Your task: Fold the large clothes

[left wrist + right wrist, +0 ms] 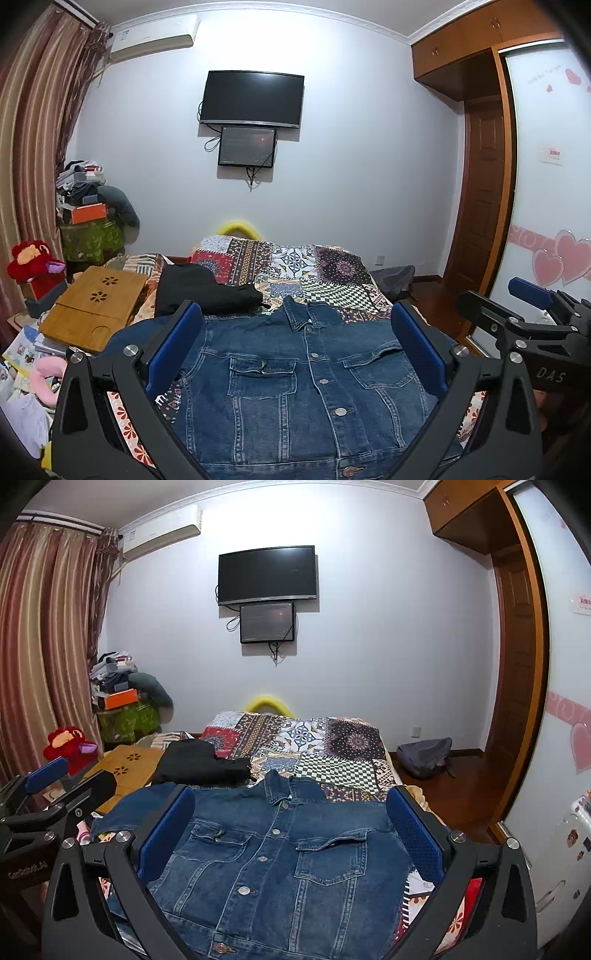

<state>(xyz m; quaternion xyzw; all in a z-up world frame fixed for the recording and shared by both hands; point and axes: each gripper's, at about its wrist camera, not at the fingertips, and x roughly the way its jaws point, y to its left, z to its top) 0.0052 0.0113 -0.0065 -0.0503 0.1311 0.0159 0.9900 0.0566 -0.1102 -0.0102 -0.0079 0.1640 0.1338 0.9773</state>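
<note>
Bedroom with a patchwork-covered bed point(332, 266) under a wall television point(252, 99). Left claw point(295, 347) and right claw point(291, 829) both hang spread wide, gripping nothing, side by side above the hem end of the denim jacket point(280, 860). It lies button-side up, long axis running from hem to collar toward the television. Beyond its collar sits a black garment point(201, 291). No containers matter here.
</note>
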